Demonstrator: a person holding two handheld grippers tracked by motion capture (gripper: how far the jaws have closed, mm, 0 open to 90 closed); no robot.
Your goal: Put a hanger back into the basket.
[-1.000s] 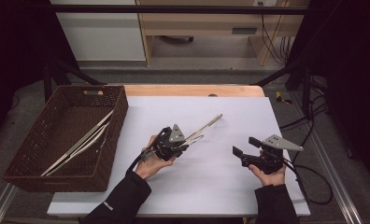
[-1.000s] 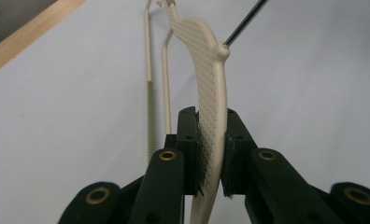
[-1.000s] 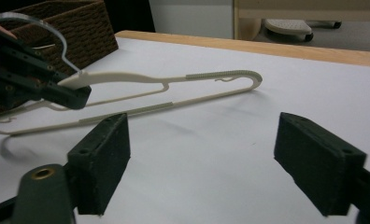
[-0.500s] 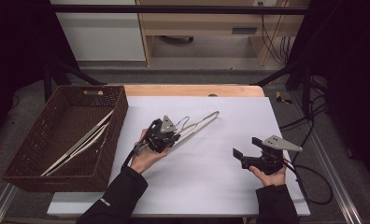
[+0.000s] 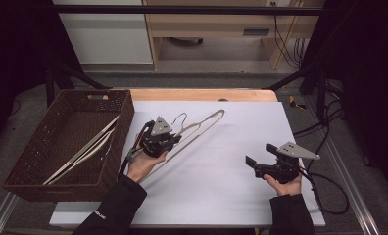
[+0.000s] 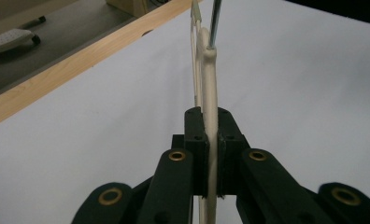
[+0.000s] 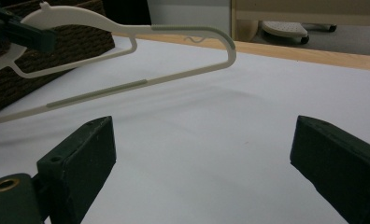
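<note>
Hangers already lie in the wicker basket (image 5: 45,147) at the left of the worktop (image 5: 231,147), which I judge is where this one belongs. Just right of the basket, my left tongs (image 5: 168,142) pinch the cream hanger (image 5: 202,126) by its slim bar near the hook, edge-on, so it hangs tilted off the white surface. Farther right, my right tongs (image 5: 253,164) rest low, spread wide and empty, their jaws having just opened further, leaving room

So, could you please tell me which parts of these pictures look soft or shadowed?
Left gripper view: cream plastic hanger sharp at the pads, hook blurring beyond. Right gripper view: black near pads slightly soft, faint shadow on the white table. High view: evenly lit, dark surroundings.
</note>
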